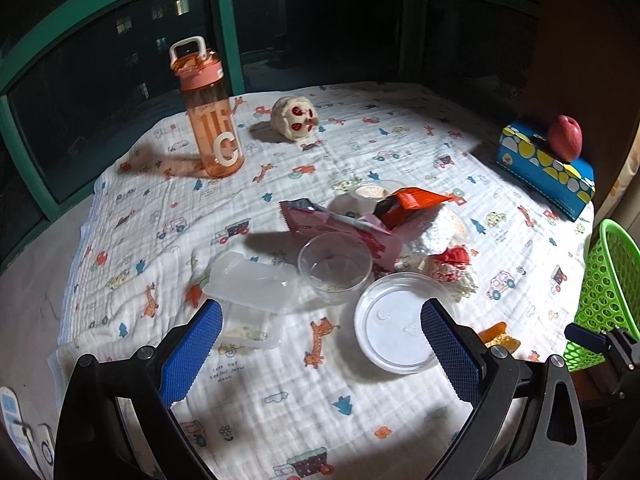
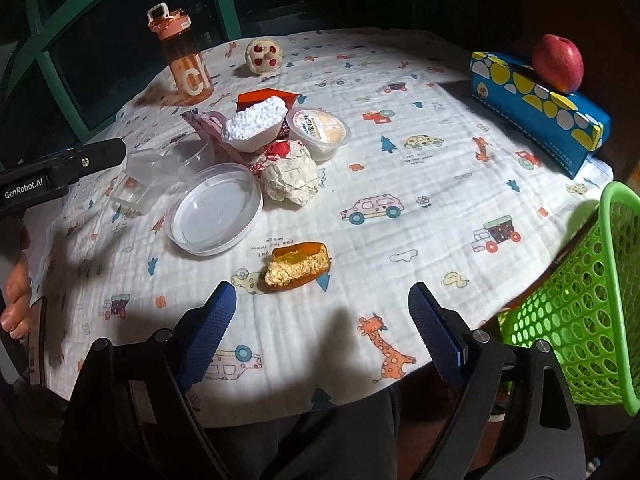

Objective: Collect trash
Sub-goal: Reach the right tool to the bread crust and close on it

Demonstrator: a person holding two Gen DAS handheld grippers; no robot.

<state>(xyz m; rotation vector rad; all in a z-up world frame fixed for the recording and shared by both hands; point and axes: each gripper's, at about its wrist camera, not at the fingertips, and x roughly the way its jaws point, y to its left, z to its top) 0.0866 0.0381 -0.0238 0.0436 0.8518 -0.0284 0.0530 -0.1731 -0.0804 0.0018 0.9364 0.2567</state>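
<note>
Left hand-held gripper (image 1: 321, 330): jaws spread wide and empty, hanging over the near side of the rubbish, with a clear lidded box (image 1: 252, 300) by its left finger and a shallow clear plastic lid (image 1: 394, 326) by its right.
Right hand-held gripper (image 2: 321, 314): jaws apart with nothing between them, pointed down at a half-eaten piece of bread (image 2: 298, 266) that lies just ahead on the cloth.
Trash pile: a clear plastic cup (image 1: 335, 268), a pink wrapper (image 1: 340, 226), an orange wrapper (image 1: 412, 202), a crumpled paper ball (image 2: 291, 180), a white foam piece (image 2: 256, 126) and a sealed pudding cup (image 2: 320, 132) sit bunched together mid-tabletop, touching or overlapping.
Tabletop (image 2: 400, 160): covered by a white cloth printed with cars and giraffes.
Green basket (image 2: 580, 320): hangs off the right edge of the tabletop; the mesh wall in view shows nothing inside, though its bottom is hidden.
Not trash, by the look of it: an orange water bottle (image 1: 210, 114) and a small plush toy (image 1: 294, 118) at the far side, and an apple (image 2: 558, 62) resting on a blue tissue box (image 2: 536, 108).
Progress: apparently at the start; every scrap lies on the cloth, and nothing is seen collected.
</note>
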